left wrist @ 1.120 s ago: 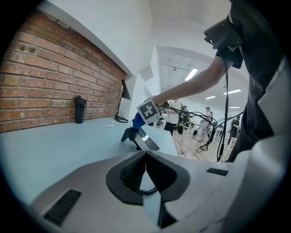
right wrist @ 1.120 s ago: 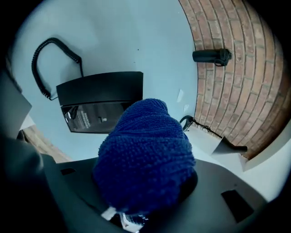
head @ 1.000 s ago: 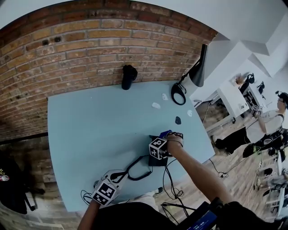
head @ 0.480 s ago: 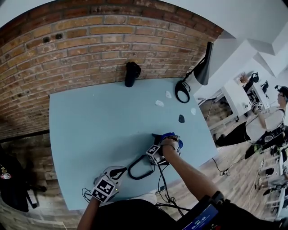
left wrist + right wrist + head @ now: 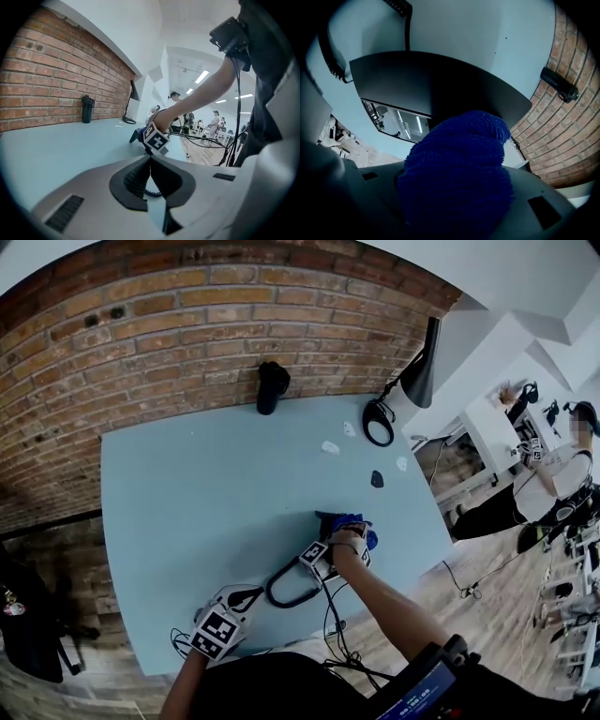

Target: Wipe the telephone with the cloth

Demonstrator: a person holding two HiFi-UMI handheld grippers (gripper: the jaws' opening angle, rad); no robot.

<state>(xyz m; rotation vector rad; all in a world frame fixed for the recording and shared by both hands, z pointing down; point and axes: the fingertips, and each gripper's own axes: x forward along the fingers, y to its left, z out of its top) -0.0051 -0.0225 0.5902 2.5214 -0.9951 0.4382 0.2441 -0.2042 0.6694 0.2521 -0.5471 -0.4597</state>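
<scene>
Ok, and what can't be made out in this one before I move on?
- Right gripper fingertips: right gripper view, buried under the bunched blue cloth.
- Telephone keys and handset: right gripper view shows only a dark panel with the cloth in front; head view, the hand and gripper cover most of it.
- Small pieces on the table: head view, too small to identify.

The right gripper (image 5: 454, 201) clamps a bunched blue cloth (image 5: 457, 168) at lower centre. It seems to press the black telephone (image 5: 431, 89) above.
</scene>
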